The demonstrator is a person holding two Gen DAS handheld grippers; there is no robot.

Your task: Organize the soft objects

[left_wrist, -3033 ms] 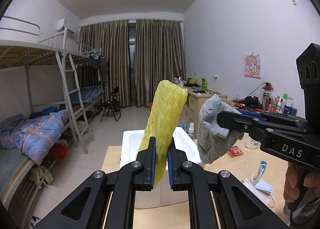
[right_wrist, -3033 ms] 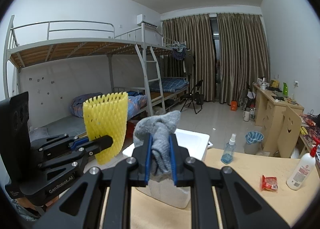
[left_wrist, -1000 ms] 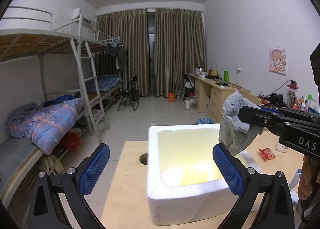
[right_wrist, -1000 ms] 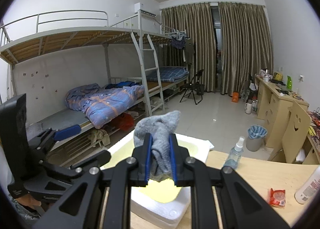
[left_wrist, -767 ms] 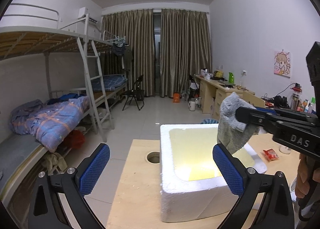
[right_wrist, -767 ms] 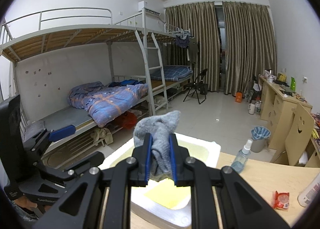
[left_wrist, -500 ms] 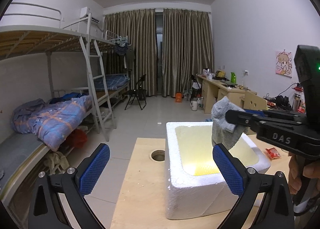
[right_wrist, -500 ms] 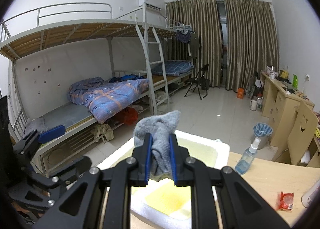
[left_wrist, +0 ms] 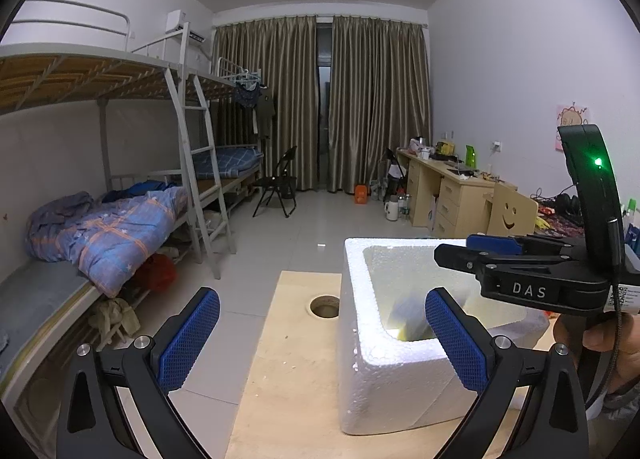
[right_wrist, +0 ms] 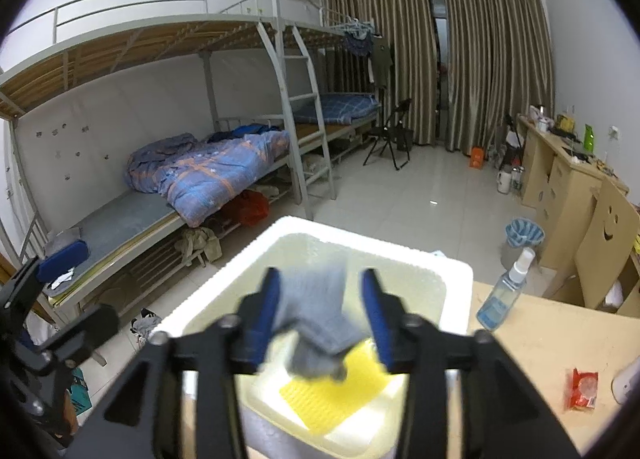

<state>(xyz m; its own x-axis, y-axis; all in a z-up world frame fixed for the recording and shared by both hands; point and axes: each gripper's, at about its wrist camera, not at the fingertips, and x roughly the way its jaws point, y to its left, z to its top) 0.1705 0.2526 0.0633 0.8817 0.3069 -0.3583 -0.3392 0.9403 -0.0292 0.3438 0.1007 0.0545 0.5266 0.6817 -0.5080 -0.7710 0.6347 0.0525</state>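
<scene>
A white foam box (right_wrist: 460, 271) stands on the wooden table, and a yellow foam net (right_wrist: 340, 391) lies flat on its floor. My right gripper (right_wrist: 320, 311) hangs over the box with its jaws opening. The grey sock (right_wrist: 316, 319) sits loose and blurred between them, sagging onto the net, with a gap at the right pad. In the left wrist view the box (left_wrist: 400, 347) is to the right, and the right gripper (left_wrist: 460, 253) reaches over it from the right. My left gripper (left_wrist: 322, 339) is open and holds nothing, left of the box.
A round hole (left_wrist: 325, 305) pierces the table just left of the box. A spray bottle (right_wrist: 500, 299) and a red packet (right_wrist: 582, 389) are on the table to the right. A bunk bed and bare floor lie beyond the table's far edge.
The right gripper's jaws have spread and let go of the grey sock, which slips down into the box. That gripper has sunk lower over the box. The left gripper stays open.
</scene>
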